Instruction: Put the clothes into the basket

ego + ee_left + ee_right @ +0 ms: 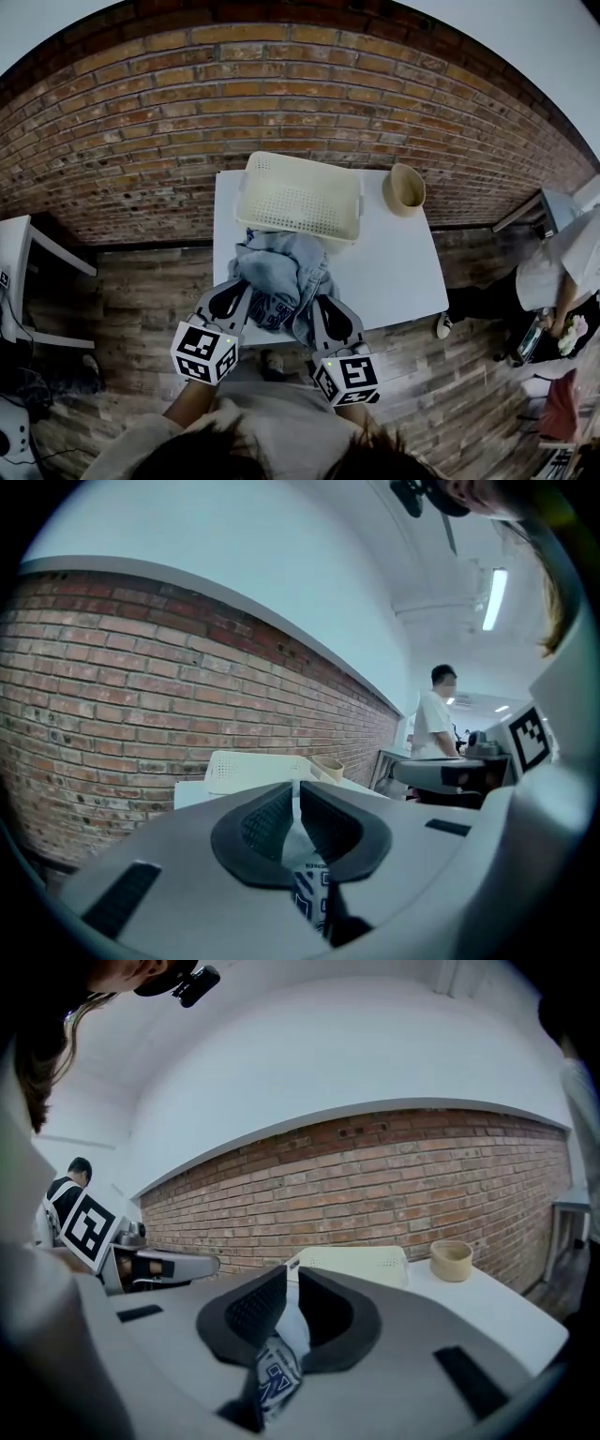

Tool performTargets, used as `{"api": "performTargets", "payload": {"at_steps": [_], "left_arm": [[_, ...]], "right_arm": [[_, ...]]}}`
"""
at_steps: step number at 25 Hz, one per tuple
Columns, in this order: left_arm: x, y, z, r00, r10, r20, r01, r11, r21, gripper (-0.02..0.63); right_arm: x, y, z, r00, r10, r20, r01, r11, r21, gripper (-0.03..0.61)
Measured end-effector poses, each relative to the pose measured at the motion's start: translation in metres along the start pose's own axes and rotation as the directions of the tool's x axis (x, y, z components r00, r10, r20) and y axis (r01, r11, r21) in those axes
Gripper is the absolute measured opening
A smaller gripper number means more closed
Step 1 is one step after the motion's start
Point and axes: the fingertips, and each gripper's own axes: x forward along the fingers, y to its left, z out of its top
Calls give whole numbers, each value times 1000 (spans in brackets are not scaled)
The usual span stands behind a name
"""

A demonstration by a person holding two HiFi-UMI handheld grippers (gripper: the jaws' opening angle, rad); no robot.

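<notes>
Clothes (281, 272) are pinched at both ends here. The left gripper (234, 289) and the right gripper (323, 305) each have their jaws squeezed tight on a fold of the bluish printed fabric, I'd guess so the whole bundle lifts as one piece. It's heaped on the white table (398, 267), right up against the near side of the cream basket (298, 197), not inside yet. A tan cup (404, 189) sits just beside the basket.

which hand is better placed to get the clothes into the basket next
Right, narrowly: the right gripper lines up with the basket's middle, the left gripper with its corner. Both are shut on the clothes, so lift together.
</notes>
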Motion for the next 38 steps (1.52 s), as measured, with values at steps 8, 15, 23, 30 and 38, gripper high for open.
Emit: {"api": "performTargets", "payload": {"at_steps": [8,15,23,30,38], "left_arm": [[25,19,-23,994,-53,-95,49,998,-44,216],[48,37,-57,968,-90,-235,86,996,-29,373],[71,50,-85,925,-147,-351,122,988,-94,494],[86,70,-109,881,-164,-444,111,983,-144,503],[108,76,-143,800,-208,-562,140,977,-162,574]], "right_arm": [[20,-22,-22,997,-42,-58,43,999,25,151],[33,-39,-51,984,-64,-163,74,996,53,303],[51,-57,-86,952,-50,-301,83,992,100,448],[67,-66,-114,914,-24,-404,89,986,143,482],[82,-75,-156,840,-19,-543,105,986,129,551]]}}
